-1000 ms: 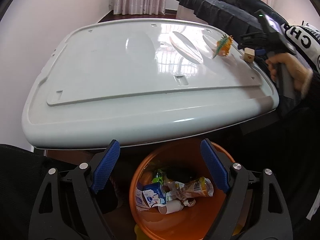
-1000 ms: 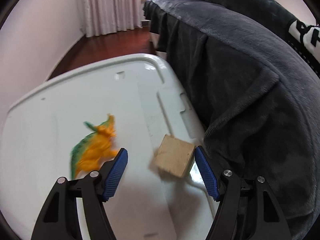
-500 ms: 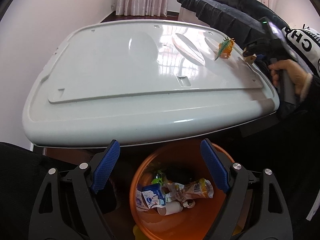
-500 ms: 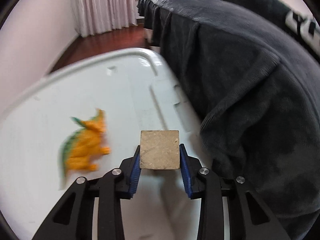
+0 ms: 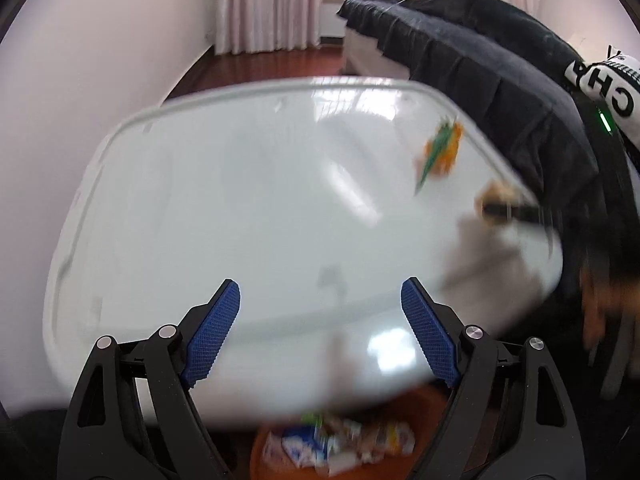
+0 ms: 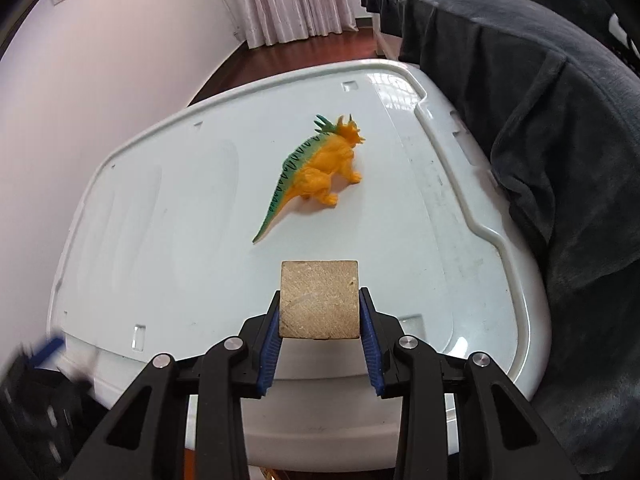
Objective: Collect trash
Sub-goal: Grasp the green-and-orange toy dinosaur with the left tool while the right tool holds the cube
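Note:
My right gripper (image 6: 319, 322) is shut on a tan wooden cube (image 6: 319, 299) and holds it above the near part of the white lid (image 6: 168, 216). An orange and green toy dinosaur (image 6: 318, 168) stands on the lid beyond the cube. My left gripper (image 5: 320, 322) is open and empty, over the lid's near edge (image 5: 240, 208). In the blurred left wrist view the dinosaur (image 5: 440, 148) and the cube (image 5: 496, 196) in the right gripper show at the right. An orange bin (image 5: 336, 446) holding wrappers and cartons sits below the lid edge.
A dark blanket (image 6: 540, 92) lies along the lid's right side. A white wall (image 6: 80, 80) runs on the left. Pink curtains (image 6: 280, 0) and a wooden floor are at the back.
My right gripper closed on the cube and drew back with it, lifted off the lid. My left gripper swung up from the bin toward the lid, blurring the view.

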The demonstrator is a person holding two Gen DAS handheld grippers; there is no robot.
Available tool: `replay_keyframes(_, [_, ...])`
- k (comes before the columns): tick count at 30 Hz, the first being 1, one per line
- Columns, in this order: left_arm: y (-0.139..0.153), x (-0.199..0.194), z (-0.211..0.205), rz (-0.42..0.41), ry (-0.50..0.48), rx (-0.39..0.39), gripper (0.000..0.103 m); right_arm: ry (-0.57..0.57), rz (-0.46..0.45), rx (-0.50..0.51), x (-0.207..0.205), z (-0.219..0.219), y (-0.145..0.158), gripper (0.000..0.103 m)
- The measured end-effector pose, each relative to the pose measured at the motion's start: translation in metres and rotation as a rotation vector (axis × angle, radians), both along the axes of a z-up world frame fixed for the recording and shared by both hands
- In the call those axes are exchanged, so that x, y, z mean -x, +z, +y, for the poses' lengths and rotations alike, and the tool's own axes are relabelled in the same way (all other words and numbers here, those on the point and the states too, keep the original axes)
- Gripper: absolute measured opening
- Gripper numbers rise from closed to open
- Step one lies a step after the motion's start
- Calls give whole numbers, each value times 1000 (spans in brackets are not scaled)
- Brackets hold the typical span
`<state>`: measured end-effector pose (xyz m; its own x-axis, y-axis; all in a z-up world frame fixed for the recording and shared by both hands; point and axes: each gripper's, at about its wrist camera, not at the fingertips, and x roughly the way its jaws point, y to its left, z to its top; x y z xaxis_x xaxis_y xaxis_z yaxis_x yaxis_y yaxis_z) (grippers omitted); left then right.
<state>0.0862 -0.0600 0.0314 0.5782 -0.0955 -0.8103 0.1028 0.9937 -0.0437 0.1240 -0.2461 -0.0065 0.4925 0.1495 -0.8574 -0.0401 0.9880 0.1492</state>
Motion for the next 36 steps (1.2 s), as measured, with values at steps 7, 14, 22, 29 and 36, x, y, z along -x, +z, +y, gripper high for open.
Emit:
replay_keyframes(7, [10,-102,-68,-39,-177,-19,81,-67,-92,-80,39,-22,21,35])
replay_keyframes(14, [-30,-148,-114,-1,-299,-44,81,-165,-241,-137,58,-51,50,35])
replay_keyframes(22, [-60,-171,-154,8,-356,-95,81,-210,-392,-115,61,-65,70,35])
replay_keyframes(29, [-68,-178,-163,13,-313,-39,48,-178,-364,-128,52,-61,63,35])
replay_keyframes(36, [-63,-164,-152,-4,-230,-84,43,-186,-380,-130,57,-60,65,35])
